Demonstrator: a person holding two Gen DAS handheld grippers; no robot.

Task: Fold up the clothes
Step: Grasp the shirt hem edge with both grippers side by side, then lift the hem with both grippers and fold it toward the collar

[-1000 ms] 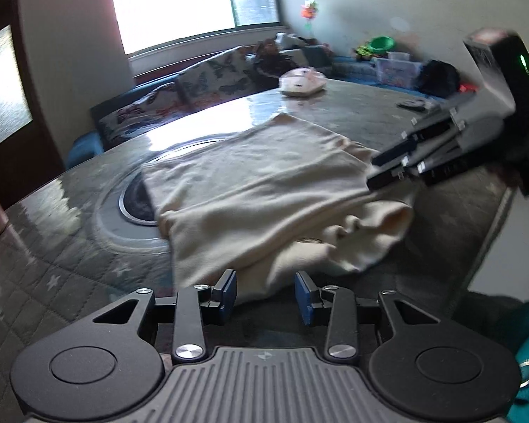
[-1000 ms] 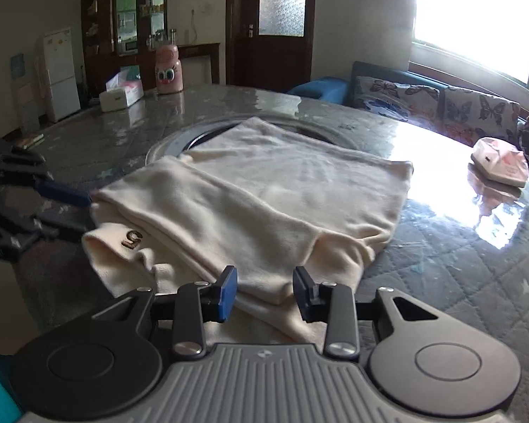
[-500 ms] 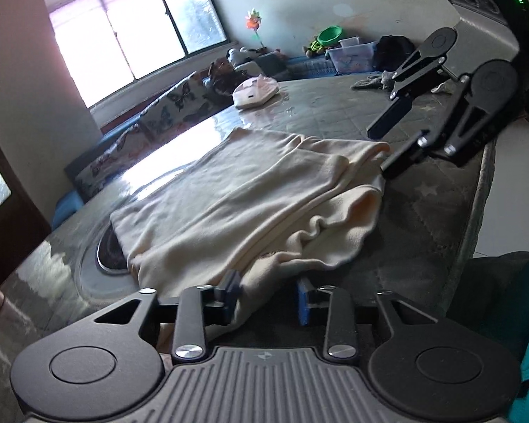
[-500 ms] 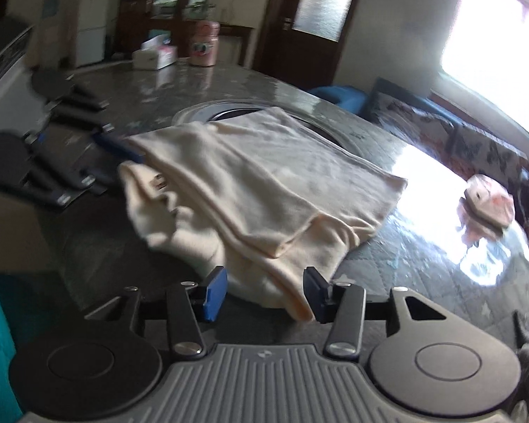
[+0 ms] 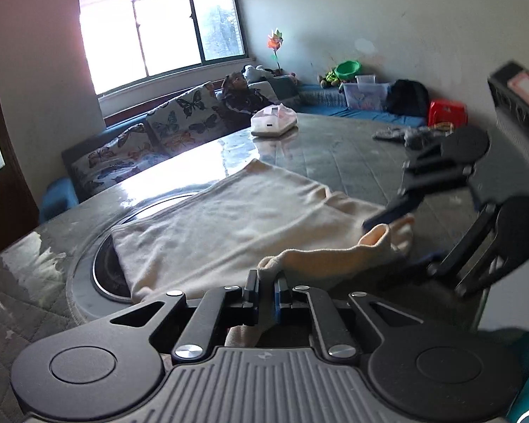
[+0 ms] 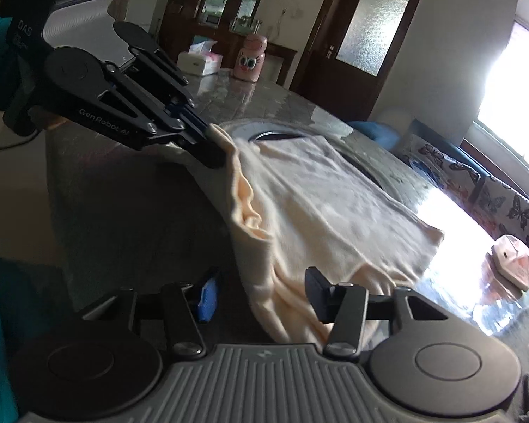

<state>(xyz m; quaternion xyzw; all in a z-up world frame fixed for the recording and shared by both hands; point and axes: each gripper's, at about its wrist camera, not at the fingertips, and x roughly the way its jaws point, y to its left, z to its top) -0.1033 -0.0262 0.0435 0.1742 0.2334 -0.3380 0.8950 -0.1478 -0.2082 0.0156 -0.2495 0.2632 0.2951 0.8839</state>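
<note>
A cream garment [image 5: 229, 225] lies partly folded on the round grey table [image 5: 335, 148]. My left gripper [image 5: 266, 285] is shut on the garment's near edge, which is lifted off the table; it shows in the right wrist view [image 6: 208, 141] pinching the cloth's corner. My right gripper [image 6: 261, 296] is open, its jaws wide apart around the garment's [image 6: 317, 204] other near corner. It appears blurred in the left wrist view [image 5: 402, 232] with the cloth between its jaws.
A pink-white pouch [image 5: 273, 125] lies on the table's far side. A tissue box [image 6: 199, 61] and a pink bottle [image 6: 250, 63] stand at the table's far edge. A butterfly-print sofa [image 5: 151, 141] runs under the window. The table edge is close to me.
My left gripper has shut on the garment's near edge and lifted it. My right gripper has opened wider and moved onto the other corner. Both views have tilted up.
</note>
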